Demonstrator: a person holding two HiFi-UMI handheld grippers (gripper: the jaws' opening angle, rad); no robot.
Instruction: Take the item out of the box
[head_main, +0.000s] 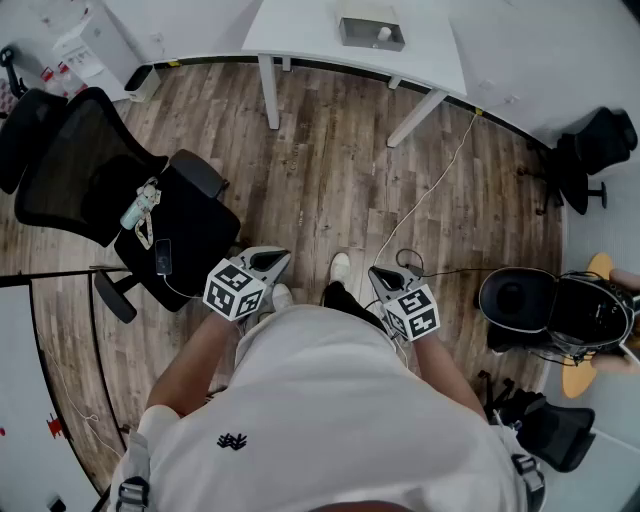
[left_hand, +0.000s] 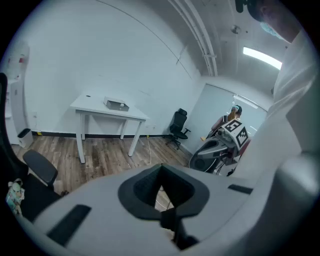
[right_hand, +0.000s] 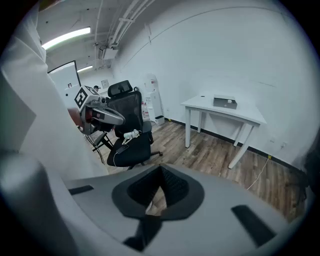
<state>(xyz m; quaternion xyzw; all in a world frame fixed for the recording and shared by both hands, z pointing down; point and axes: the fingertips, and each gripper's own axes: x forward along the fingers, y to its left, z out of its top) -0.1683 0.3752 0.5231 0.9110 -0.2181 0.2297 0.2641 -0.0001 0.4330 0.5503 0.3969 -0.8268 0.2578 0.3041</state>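
Left hand-held gripper (left_hand: 161, 186) and right hand-held gripper (right_hand: 160, 186), jaws together, empty; grey open-topped rectangular box (head_main: 371, 33) on white worktop (head_main: 300, 30), well apart.

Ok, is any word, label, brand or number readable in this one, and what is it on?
No text can be read in any view.
Shirt emblem: a small black logo, no letters.
Marker cubes: black-and-white square patterns only.
White appliance: red labels, too small to read.
White panel: red marks, too blurred to read.
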